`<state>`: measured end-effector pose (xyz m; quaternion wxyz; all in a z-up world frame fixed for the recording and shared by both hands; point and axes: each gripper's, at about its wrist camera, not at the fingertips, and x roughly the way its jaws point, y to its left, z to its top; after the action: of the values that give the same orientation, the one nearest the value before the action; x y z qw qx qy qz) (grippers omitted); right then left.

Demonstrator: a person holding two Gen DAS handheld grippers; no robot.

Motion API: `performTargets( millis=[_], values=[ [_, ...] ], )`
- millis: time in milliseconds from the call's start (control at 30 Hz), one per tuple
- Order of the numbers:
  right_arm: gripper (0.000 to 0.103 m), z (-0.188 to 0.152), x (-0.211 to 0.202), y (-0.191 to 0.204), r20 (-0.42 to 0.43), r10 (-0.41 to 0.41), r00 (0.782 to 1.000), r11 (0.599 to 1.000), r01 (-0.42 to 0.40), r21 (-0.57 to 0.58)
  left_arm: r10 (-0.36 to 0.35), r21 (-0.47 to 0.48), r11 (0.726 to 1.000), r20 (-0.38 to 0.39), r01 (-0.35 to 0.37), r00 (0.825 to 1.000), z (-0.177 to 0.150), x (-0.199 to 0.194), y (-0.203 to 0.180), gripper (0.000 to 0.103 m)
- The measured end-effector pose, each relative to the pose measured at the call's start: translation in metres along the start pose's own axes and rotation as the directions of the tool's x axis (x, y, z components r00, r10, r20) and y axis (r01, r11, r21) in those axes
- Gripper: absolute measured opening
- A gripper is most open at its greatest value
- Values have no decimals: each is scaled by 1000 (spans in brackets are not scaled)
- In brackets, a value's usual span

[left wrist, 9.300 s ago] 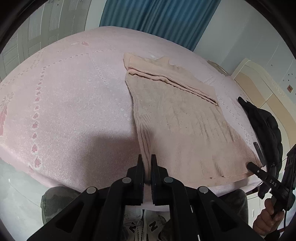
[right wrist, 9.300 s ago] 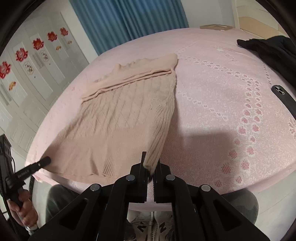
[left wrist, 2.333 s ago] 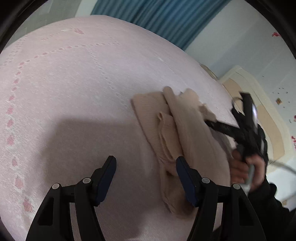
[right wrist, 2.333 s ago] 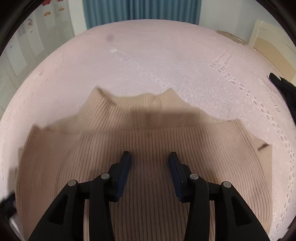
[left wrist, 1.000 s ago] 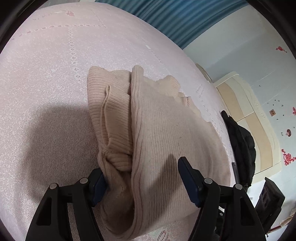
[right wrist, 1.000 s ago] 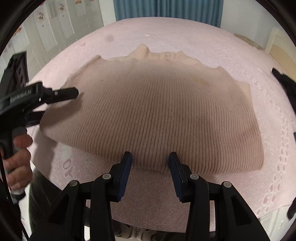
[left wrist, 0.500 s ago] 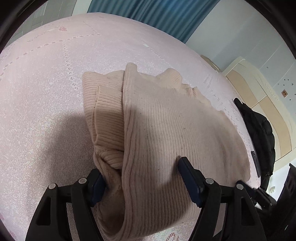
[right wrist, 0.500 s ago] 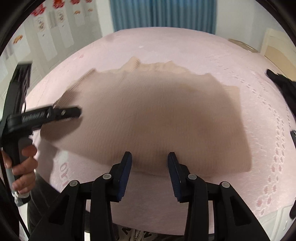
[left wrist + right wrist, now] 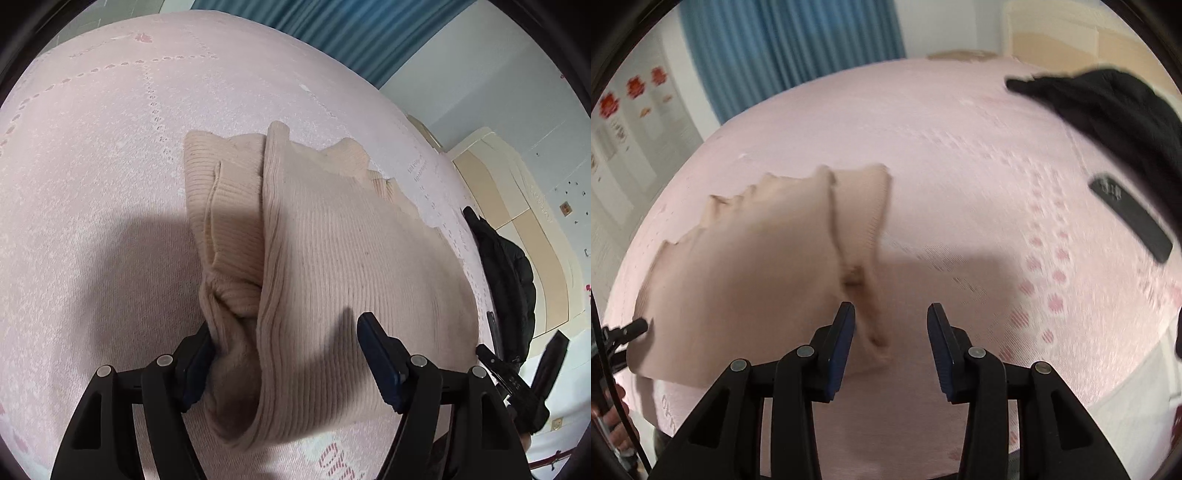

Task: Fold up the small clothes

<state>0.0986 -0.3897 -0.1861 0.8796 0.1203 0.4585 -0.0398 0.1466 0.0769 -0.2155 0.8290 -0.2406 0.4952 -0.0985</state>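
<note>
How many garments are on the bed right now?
2: a beige ribbed knit sweater, folded, at the near edge of the pink bedspread; a black padded jacket at the far right side. Others may lie out of view.

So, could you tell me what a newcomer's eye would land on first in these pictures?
The folded beige sweater on the pink bedspread, bulging between the left gripper's wide-set fingers. Then the right gripper, open over the sweater's edge, and the black jacket with a phone beside it at the far right.

A pink-covered bed (image 9: 942, 155) is carrying a folded beige sweater (image 9: 757, 258) near its front edge, with a black jacket (image 9: 1108, 107) and dark phone (image 9: 1130, 218) lying toward its right edge.
</note>
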Motion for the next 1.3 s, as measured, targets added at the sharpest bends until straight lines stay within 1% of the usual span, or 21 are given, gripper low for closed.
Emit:
performTargets(
  millis=[100, 200, 267, 367, 400, 500, 600, 633, 667, 733, 867, 900, 967, 1033, 1067, 1100, 1133, 1200, 1267, 1300],
  values=[
    [40, -5, 9, -17, -31, 32, 999, 998, -30, 56, 13, 19, 1000, -2, -13, 1000, -4, -2, -2, 71],
    [40, -4, 7, -23, -7, 85, 996, 991, -84, 109, 15, 15, 1000, -7, -14, 1000, -5, -3, -2, 71],
    [40, -2, 3, -22, 7, 124, 992, 985, -123, 123, 6, 0, 1000, -8, -6, 1000, -4, -4, -1, 71],
    [40, 1, -6, -19, 48, 159, 986, 980, -164, 112, -19, -37, 999, -7, 19, 1000, -2, -5, 4, 71],
    [40, 3, -8, -16, 59, 182, 982, 977, -187, 103, -28, -46, 999, -6, 28, 1000, -2, -5, 4, 71],
    [40, 8, -3, -5, 44, 229, 973, 971, -231, 66, -49, -65, 997, -5, 49, 999, -3, -5, 10, 71],
    [39, 5, 15, 6, -18, 218, 976, 975, -217, 43, -51, -61, 997, -1, 51, 999, -2, -3, 11, 71],
    [36, 3, 20, 7, -34, 204, 978, 978, -203, 38, -50, -60, 997, 2, 50, 999, -2, -2, 11, 71],
    [31, 1, 27, 10, -53, 151, 987, 988, -150, 23, -48, -58, 997, 5, 48, 999, -1, 0, 9, 71],
    [31, 1, 30, 11, -47, 134, 990, 991, -134, 7, -44, -55, 997, 12, 45, 999, 2, 3, 8, 71],
    [30, 4, 27, 25, -65, 54, 996, 996, -58, -65, -23, -50, 998, 21, 24, 1000, 11, 13, 1, 70],
    [30, 5, 26, 26, -66, 48, 997, 996, -53, -72, -21, -52, 998, 24, 22, 999, 13, 15, 1, 70],
    [30, 7, 17, 25, -61, 46, 997, 996, -51, -80, -4, -60, 998, 30, 6, 1000, 18, 17, 1, 64],
    [30, 9, 10, 23, -48, 43, 998, 996, -46, -73, 30, -78, 997, 44, -27, 999, 20, 18, 1, 39],
    [31, 11, 6, 20, -38, 38, 999, 997, -41, -64, 34, -105, 994, 54, -29, 998, 21, 16, 3, 34],
    [31, 12, 2, 16, -34, 29, 999, 998, -30, -54, 16, -134, 991, 55, -8, 998, 23, 16, 5, 25],
    [31, 11, -2, 11, -32, 23, 999, 999, -25, -48, 4, -147, 989, 51, 4, 999, 25, 15, 5, 22],
    [31, 13, -8, 1, -29, 21, 999, 1000, -21, -18, 22, -129, 991, 59, -14, 998, 29, 10, -1, 20],
    [31, 14, -15, -9, -26, 49, 998, 998, -48, 33, 51, -94, 995, 68, -45, 996, 33, 3, -13, 20],
    [31, 14, -21, -12, -17, 57, 998, 998, -57, 37, 63, -87, 995, 72, -57, 995, 34, -1, -18, 19]
  ],
)
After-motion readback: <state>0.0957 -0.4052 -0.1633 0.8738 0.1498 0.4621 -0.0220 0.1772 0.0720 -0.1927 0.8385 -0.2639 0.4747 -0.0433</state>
